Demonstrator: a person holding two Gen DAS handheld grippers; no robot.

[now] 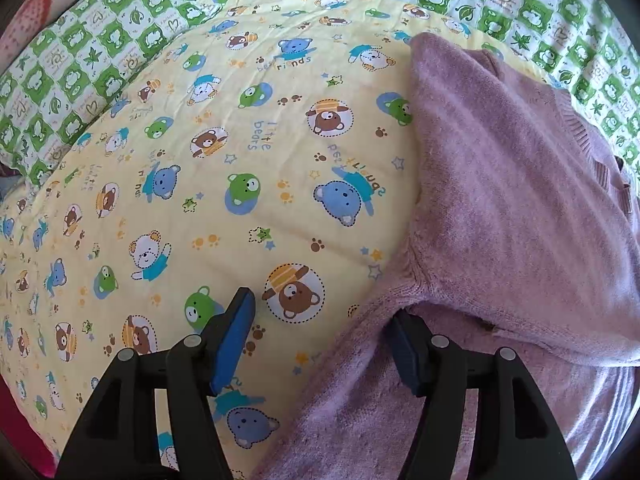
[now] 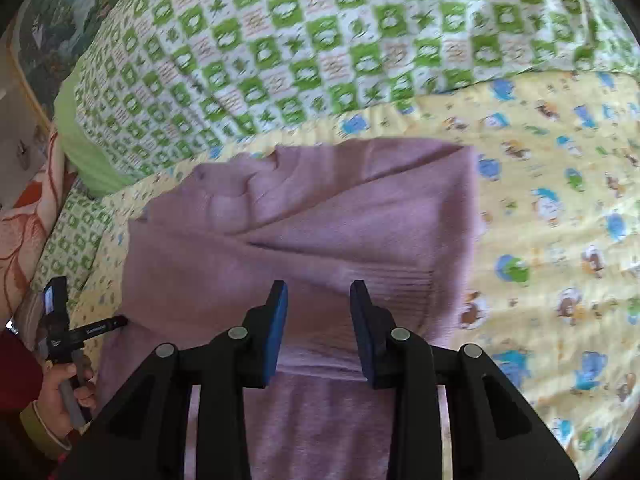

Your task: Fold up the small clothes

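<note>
A small lilac knitted sweater (image 1: pixel 500 208) lies on a yellow bear-print sheet (image 1: pixel 248 160), with one part folded over the body. My left gripper (image 1: pixel 320 320) stands open at the sweater's left edge: one blue pad (image 1: pixel 236 332) is over the sheet and the other's tip is tucked under the fold. In the right wrist view the same sweater (image 2: pixel 320 216) fills the middle. My right gripper (image 2: pixel 318 300) hovers over its ribbed hem, jaws apart, with no cloth pinched between them. The left gripper's body (image 2: pixel 56 320) shows at the far left, held by a hand (image 2: pixel 68 392).
A green-and-white checked quilt (image 2: pixel 320 32) is bunched along the far side of the sheet and also shows behind it in the left wrist view (image 1: pixel 80 72). A red and pink patterned cloth (image 2: pixel 28 220) lies at the left edge. Bare yellow sheet (image 2: pixel 560 240) spreads right of the sweater.
</note>
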